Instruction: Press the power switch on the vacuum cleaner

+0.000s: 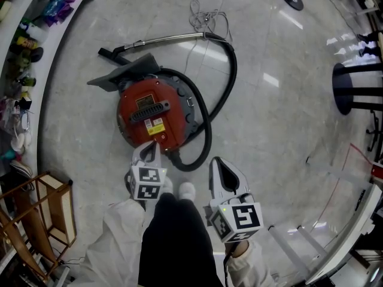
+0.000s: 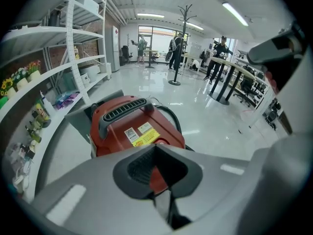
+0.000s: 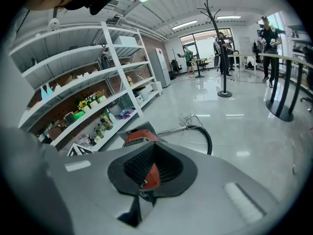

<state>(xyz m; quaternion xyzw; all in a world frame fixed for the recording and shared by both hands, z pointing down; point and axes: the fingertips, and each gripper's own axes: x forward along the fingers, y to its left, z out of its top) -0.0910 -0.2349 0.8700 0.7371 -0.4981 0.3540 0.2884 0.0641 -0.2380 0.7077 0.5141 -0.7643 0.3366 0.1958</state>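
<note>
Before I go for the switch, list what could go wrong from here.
The shut left gripper hovers at the near edge of the red vacuum cleaner; a push there might shove it rather than press anything. The black hose loops on the floor beside the person's shoes and could snag a step.

White sleeves (image 1: 116, 232) fill the head view's bottom corners, with black trousers (image 1: 173, 244) between and white shoes (image 1: 178, 189) above. The left gripper (image 1: 152, 147) and right gripper (image 1: 216, 160) are pale grey with black ribbed pads (image 3: 139, 165). Each carries a cube (image 1: 146, 183) (black-and-white square markers, small green light).
</note>
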